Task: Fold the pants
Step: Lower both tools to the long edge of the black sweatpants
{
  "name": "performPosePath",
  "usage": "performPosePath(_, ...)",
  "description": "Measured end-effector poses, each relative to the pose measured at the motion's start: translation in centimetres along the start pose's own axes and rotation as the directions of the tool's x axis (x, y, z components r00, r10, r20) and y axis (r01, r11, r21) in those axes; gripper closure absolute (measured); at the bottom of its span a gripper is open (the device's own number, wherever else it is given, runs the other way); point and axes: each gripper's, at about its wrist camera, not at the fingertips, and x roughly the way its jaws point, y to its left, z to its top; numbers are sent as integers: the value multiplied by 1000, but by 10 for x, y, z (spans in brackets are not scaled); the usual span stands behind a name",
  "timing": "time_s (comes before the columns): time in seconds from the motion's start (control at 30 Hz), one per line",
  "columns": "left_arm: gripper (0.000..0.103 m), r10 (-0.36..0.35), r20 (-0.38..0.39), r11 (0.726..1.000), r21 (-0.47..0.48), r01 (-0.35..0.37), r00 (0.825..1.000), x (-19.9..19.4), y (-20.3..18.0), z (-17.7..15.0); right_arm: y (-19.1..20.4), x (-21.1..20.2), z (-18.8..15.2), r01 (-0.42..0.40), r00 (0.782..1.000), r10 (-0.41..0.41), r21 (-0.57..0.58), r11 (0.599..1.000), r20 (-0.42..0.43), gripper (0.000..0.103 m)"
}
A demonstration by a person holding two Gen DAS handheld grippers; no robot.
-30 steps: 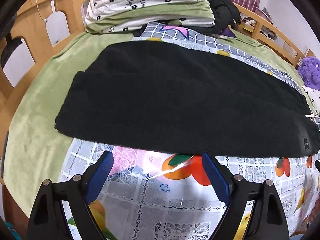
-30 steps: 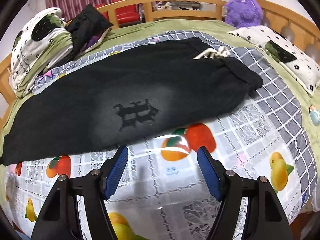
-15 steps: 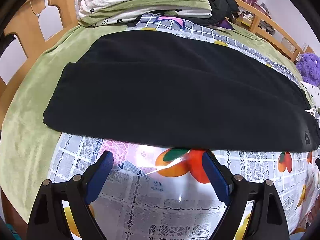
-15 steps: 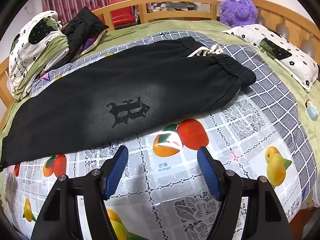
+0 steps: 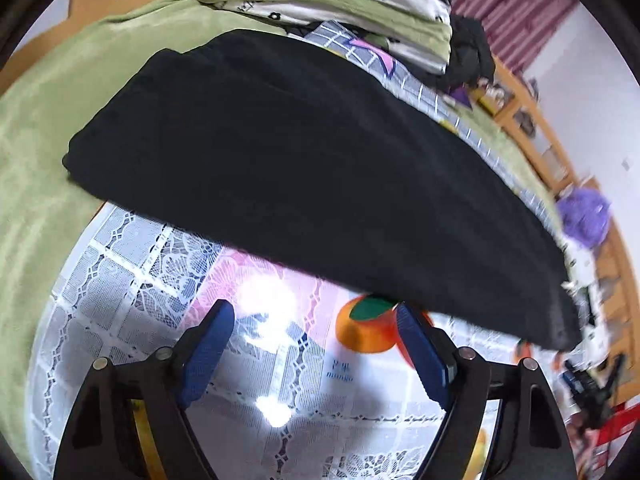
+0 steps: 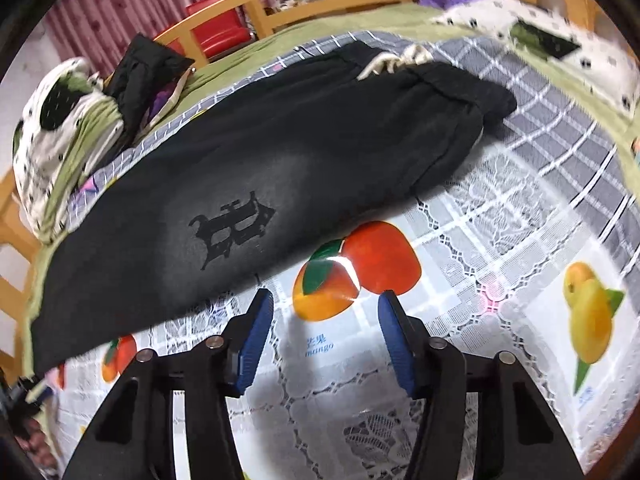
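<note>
- Left wrist view: the black pants point(image 5: 304, 168) lie flat across a fruit-print cloth point(image 5: 132, 276) on a green blanket point(image 5: 48, 120). The left gripper point(image 5: 316, 316) hangs just short of their near edge, jaws wide but closing, nothing between them.
- Right wrist view: the right gripper point(image 6: 326, 304) is half open and closing on nothing, near the pants' point(image 6: 280, 152) printed emblem point(image 6: 232, 228).

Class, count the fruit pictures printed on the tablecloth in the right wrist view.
3 visible: an orange-red mango pair ahead of the gripper, a yellow pair at right, one at left beside the pants' edge. Others may be hidden beneath.
</note>
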Motion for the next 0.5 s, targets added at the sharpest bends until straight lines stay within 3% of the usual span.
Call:
performPosePath(0.1,23,-26,12,999,-46,26,1000,3,8,5,-11,9,4,-54,999,54,68,996,-7,49)
performPosePath(0.3,25,-4,46,997,-78,7,999,16,4,16,-21,20,16,-157,988,157,155,975,14,49)
performPosePath(0.37,31,15,62,997,-82,-10,998,19,3,20,-22,25,23,-188,982,188,177,966,20,49)
performPosePath(0.47,47,51,70,993,-108,-44,996,23,4,27,-24,34,35,-230,973,228,198,953,34,49)
performPosePath(0.5,60,65,68,990,-127,-56,996,24,6,30,-23,36,38,-241,970,238,205,949,38,49)
